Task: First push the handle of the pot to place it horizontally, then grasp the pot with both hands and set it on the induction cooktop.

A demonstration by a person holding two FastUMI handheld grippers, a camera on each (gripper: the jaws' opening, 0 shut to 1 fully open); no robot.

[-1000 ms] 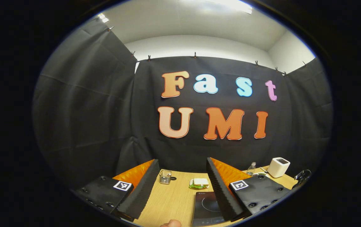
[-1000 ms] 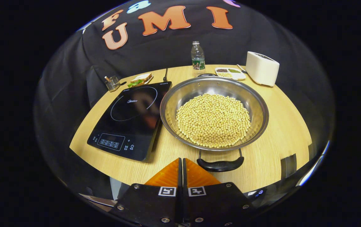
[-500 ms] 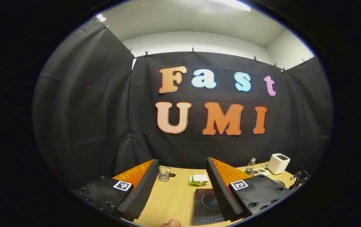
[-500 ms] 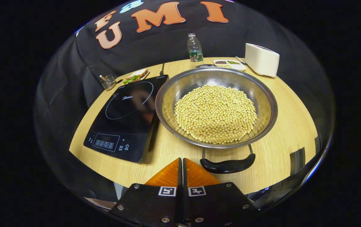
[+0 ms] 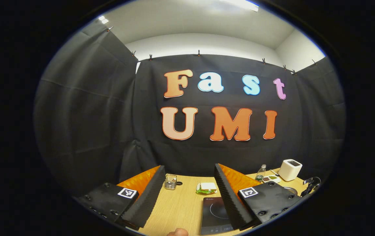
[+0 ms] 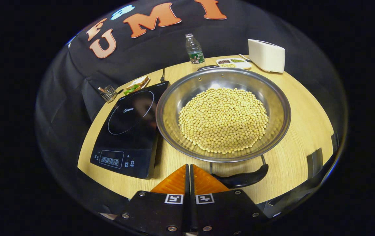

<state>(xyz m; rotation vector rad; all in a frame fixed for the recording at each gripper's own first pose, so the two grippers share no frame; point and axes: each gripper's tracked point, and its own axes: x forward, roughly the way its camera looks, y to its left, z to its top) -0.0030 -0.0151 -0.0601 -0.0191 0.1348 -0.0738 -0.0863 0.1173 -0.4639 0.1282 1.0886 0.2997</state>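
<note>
The round wooden tabletop carries everything. Largest on it is the steel pot, wide and shallow, heaped with pale yellow beans; it sits on the wood just beside the induction cooktop, its rim close to the cooktop's right edge, not on the glass. The pot's near handle — black, on two wire legs — points toward the right gripper. That gripper's orange fingers are pressed together with nothing between them, their tips just left of the handle; whether they touch it cannot be told.

In the left gripper view the left gripper is held high over the tabletop's near edge, fingers spread wide and empty, the cooktop partly behind its right finger.

Along the far edge stand a white box-shaped appliance, a water bottle, a divided dish, a sandwich and — smallest — a wire holder.
</note>
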